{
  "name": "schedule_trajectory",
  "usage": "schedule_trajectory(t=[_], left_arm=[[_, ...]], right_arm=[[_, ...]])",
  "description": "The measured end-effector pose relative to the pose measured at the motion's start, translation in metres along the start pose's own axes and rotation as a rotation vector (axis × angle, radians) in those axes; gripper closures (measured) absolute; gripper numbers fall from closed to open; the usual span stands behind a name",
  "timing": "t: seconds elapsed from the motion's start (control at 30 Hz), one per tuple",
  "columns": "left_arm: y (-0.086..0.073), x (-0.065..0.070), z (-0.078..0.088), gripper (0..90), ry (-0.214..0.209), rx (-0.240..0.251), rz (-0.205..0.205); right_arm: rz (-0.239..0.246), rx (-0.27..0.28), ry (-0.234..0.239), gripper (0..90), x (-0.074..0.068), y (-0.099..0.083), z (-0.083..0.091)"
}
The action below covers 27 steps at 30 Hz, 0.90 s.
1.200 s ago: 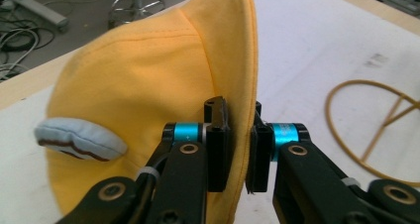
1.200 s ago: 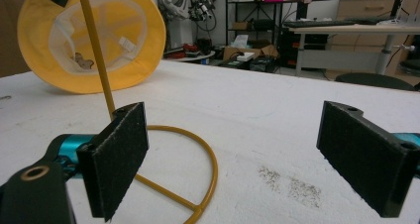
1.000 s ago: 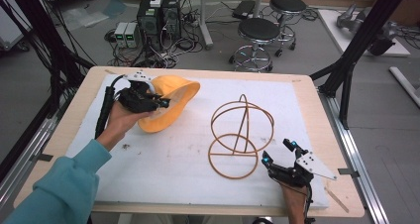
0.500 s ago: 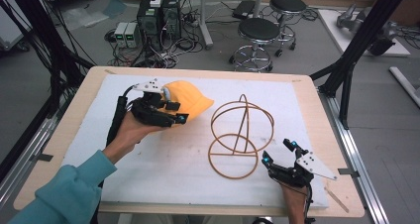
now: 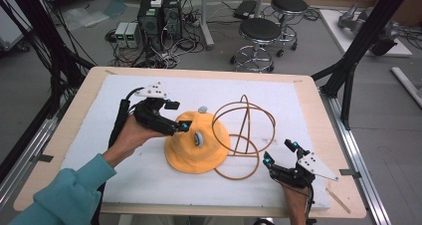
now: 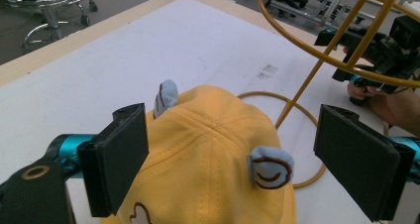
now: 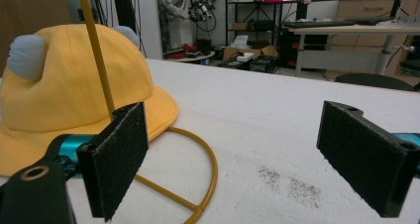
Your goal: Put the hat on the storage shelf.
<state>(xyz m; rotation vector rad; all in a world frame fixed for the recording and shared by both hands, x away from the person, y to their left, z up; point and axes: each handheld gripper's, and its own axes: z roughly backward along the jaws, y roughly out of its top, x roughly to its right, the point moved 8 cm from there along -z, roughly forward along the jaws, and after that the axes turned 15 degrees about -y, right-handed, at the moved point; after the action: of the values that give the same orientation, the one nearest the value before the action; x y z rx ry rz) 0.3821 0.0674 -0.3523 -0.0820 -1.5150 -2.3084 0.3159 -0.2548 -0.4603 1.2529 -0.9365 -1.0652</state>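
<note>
Writing readable anywhere: none, though the hat point(image 5: 198, 148) carries brown stitched curves on its two pale blue ears. White padded sheet point(image 5: 318, 110) covers a wooden table; beyond it at 12 o'clock stand stools point(image 5: 259, 33), computer boxes and cable tangles on a grey floor. Hat is yellow cloth, seamed, brim flat on the sheet at centre, touching the wire stand point(image 5: 243, 135) at its 3 o'clock, a frame of orange hoops. Left gripper point(image 5: 175, 115), at the hat's 10 o'clock, has just been opening; its jaws stand wide over the crown, pressing nothing. Right gripper point(image 5: 282, 153), at 5 o'clock, gapes wide and empty.
</note>
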Motion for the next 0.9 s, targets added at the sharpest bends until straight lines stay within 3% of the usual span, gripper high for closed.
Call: schedule_trajectory(t=[0.17,0.27,0.43,0.8,0.9], left_arm=[[-0.004,-0.002,0.001,14.0,0.014,0.003,0.002],[-0.006,-0.004,0.003,11.8,0.033,0.008,-0.024],[-0.015,-0.005,0.004,10.9,0.028,0.028,-0.029],[-0.054,-0.016,-0.006,9.5,0.096,0.021,-0.027],[-0.063,-0.019,-0.009,9.4,0.109,0.011,-0.011]], right_arm=[[0.002,0.002,-0.001,11.4,0.000,0.000,0.000],[0.000,0.000,0.000,11.4,0.000,0.000,0.000],[0.002,0.000,-0.002,11.4,0.000,0.000,0.000],[0.001,0.000,-0.002,11.4,0.000,0.000,0.000],[0.004,-0.001,-0.002,11.4,0.000,0.000,0.000]])
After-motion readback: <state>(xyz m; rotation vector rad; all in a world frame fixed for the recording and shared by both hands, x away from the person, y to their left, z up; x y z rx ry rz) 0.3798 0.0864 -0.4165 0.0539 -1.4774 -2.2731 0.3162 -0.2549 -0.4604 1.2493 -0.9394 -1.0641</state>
